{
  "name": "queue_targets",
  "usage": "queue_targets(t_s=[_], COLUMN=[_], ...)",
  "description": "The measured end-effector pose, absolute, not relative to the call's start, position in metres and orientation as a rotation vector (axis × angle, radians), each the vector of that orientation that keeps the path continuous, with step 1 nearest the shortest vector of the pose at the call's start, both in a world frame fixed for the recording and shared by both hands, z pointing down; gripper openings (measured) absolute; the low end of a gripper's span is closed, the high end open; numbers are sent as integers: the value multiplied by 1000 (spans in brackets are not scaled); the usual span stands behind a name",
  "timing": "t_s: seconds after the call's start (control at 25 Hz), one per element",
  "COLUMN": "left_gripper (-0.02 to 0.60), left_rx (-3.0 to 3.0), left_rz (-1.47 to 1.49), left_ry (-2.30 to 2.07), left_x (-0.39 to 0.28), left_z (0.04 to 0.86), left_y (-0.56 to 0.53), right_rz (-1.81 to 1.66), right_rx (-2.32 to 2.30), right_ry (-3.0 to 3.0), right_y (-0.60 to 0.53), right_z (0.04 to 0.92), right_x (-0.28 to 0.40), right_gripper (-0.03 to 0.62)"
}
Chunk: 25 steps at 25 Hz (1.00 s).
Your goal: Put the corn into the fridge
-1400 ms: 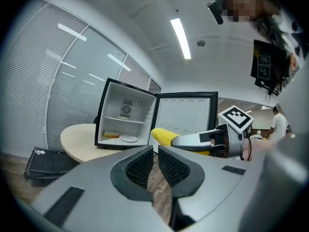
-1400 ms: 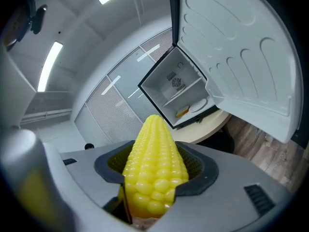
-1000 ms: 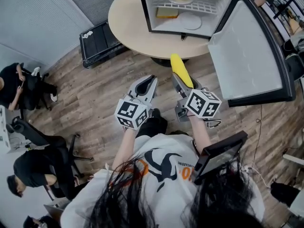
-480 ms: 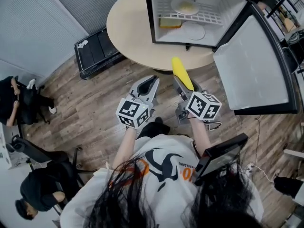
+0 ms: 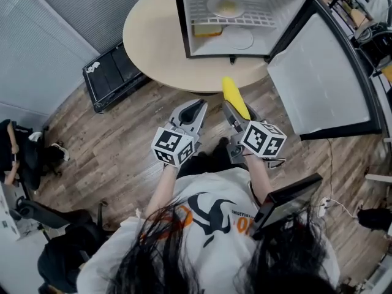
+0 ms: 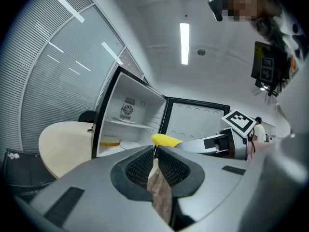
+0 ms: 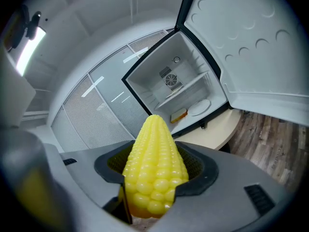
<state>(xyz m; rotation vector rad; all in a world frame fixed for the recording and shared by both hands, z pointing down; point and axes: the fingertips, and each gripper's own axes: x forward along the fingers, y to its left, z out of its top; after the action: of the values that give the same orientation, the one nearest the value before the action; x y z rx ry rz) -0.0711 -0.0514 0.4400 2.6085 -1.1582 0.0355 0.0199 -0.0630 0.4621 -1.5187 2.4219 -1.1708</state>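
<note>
The corn [image 7: 154, 170], bright yellow with plump kernel rows, juts tip-forward, clamped in the right gripper [image 5: 236, 110]. The left gripper [image 6: 155, 153] is closed on nothing. Ahead of both, the fridge [image 5: 184, 17] stands open on a round beige table [image 5: 147, 38], with wood-plank floor [image 5: 116, 133] beneath.

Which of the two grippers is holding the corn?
The right gripper: its jaws clamp the yellow corn, while the left gripper has its jaws together, empty.
</note>
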Motion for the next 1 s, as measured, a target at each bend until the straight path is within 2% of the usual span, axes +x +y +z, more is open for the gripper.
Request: queue_targets(t_s=[0.44, 1.0], left_gripper=[26, 27], left_rx=[2598, 2618], left_rz=[53, 113], left_ry=[-1148, -1059], left_x=[-71, -40], left_z=[449, 462], left_y=[-84, -155], right_rz=[-1221, -1253], right_rx=[-1496, -1590], right_ry=[2431, 2376], right_y=[-94, -174], right_z=[480, 503], right_x=[17, 56], right_gripper=[256, 256])
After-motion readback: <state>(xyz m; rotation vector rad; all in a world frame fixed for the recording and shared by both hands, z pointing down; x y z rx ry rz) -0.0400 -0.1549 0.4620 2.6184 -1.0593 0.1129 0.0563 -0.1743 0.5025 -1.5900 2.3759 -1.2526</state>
